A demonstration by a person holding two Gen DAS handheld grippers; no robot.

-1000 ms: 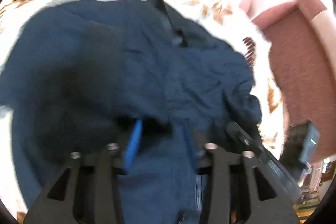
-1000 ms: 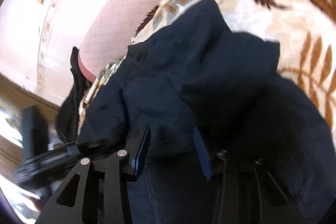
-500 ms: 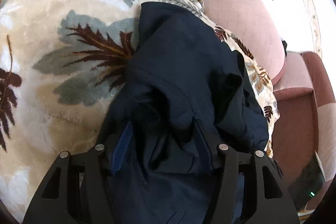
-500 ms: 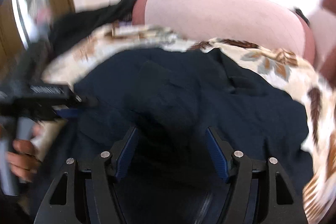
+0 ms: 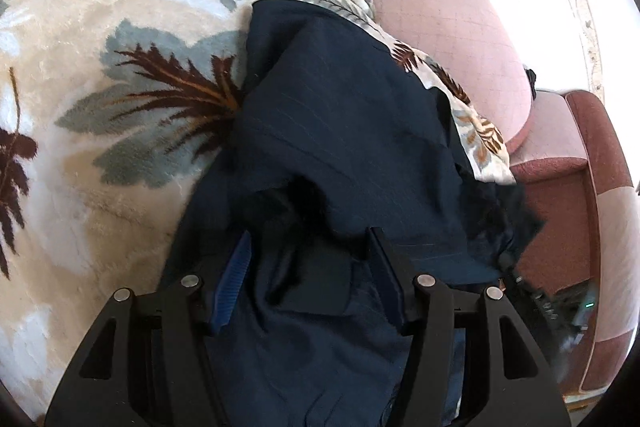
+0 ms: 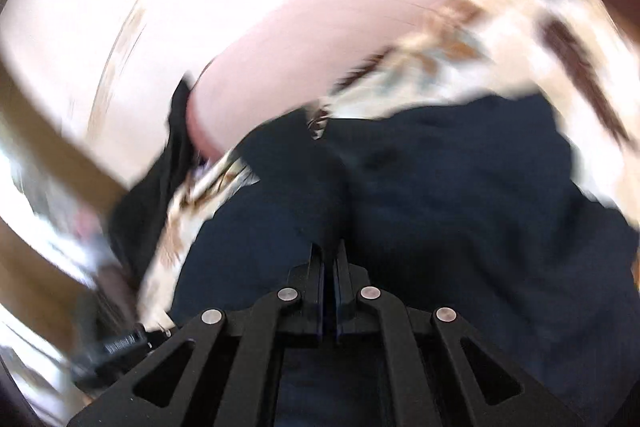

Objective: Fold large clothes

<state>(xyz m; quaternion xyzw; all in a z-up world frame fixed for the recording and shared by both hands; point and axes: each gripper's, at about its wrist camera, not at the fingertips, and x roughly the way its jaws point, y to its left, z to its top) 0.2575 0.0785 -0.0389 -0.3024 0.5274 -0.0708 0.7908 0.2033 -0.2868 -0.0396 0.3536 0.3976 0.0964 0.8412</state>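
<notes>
A large dark navy garment (image 5: 344, 131) lies crumpled on a leaf-patterned blanket (image 5: 112, 75). My left gripper (image 5: 310, 247) is open, its jaws wide apart over a fold of the garment, with cloth bunched between the blue pads (image 5: 234, 275). In the blurred right wrist view the same garment (image 6: 440, 195) fills the lower half. My right gripper (image 6: 329, 255) has its jaws nearly together, pinching a ridge of the navy cloth.
The blanket covers a pink quilted sofa; its backrest (image 5: 432, 3) and a darker red armrest (image 5: 592, 147) rise at the right. A black cloth (image 6: 176, 155) hangs at the sofa's left end. The other gripper's black body (image 6: 116, 343) shows low left.
My right gripper went from wide open to closed on a fold of the garment while swinging fast. My left gripper stayed open and held nearly still over the cloth.
</notes>
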